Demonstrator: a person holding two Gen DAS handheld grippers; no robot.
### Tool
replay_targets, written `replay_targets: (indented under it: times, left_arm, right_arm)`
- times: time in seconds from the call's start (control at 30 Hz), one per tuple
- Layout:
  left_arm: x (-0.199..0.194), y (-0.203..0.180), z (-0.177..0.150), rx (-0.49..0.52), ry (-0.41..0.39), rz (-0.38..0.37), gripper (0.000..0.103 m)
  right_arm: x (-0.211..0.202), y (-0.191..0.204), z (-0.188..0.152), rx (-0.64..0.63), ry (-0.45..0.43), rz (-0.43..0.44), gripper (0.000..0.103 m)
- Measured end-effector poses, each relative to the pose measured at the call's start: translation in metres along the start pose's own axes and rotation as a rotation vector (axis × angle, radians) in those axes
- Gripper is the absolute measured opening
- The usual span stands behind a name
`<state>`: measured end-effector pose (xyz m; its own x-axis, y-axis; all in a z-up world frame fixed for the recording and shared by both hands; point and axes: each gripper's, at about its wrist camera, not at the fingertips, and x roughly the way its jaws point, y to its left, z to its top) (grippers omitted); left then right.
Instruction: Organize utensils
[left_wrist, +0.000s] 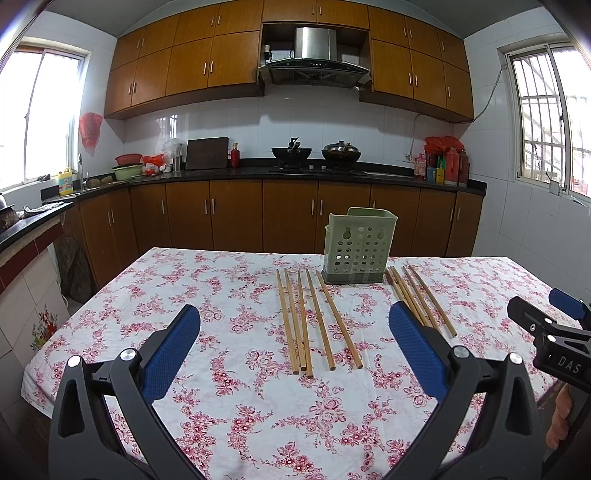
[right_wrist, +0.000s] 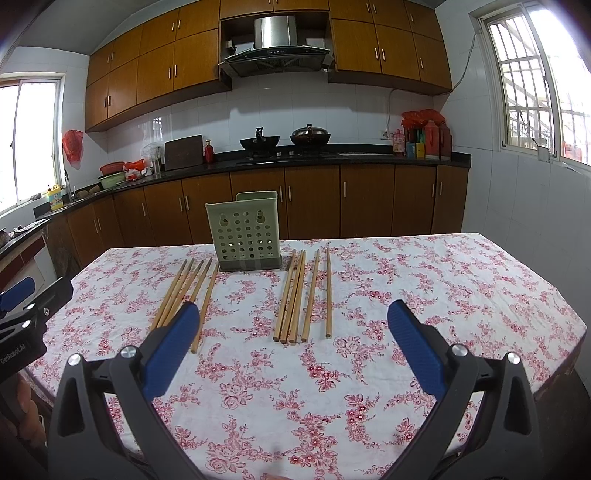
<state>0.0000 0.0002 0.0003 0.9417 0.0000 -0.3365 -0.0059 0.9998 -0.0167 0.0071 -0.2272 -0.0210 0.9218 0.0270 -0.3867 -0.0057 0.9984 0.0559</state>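
Left wrist view: left gripper (left_wrist: 294, 326) spread wide, blue pads, nothing between them, above the table (left_wrist: 207, 280) with its pink floral cloth. Five plain wooden chopsticks (left_wrist: 314, 319) lie loose on the cloth, roughly parallel, fanned a little, just left of the holder and ahead of the gripper. A second bunch of chopsticks (left_wrist: 424, 299) lies right of the holder, near ends hidden behind the right pad. Pale green perforated utensil holder (left_wrist: 358, 245) stands upright on a dark base at the far middle of the table; contents not visible. Right gripper (left_wrist: 546, 317) enters at the right edge; fingers apart.

Right wrist view: right gripper (right_wrist: 294, 323) also wide, empty. Right bunch (right_wrist: 304, 295), five sticks, three touching, two slightly apart. Left bunch (right_wrist: 188, 291) angled, partly behind the left pad. Holder (right_wrist: 245, 230) between the two bunches, nothing sticking out the top. Left gripper (right_wrist: 22, 310) at the left edge; opening unclear here.
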Motion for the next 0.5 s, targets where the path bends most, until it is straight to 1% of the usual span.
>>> replay_targets:
  times: [0.5]
  left_arm:
    - [0.0001, 0.0000, 0.0001, 0.000, 0.001, 0.000, 0.101]
  right_arm:
    - [0.0008, -0.0013, -0.0003, 0.003, 0.002, 0.002, 0.099]
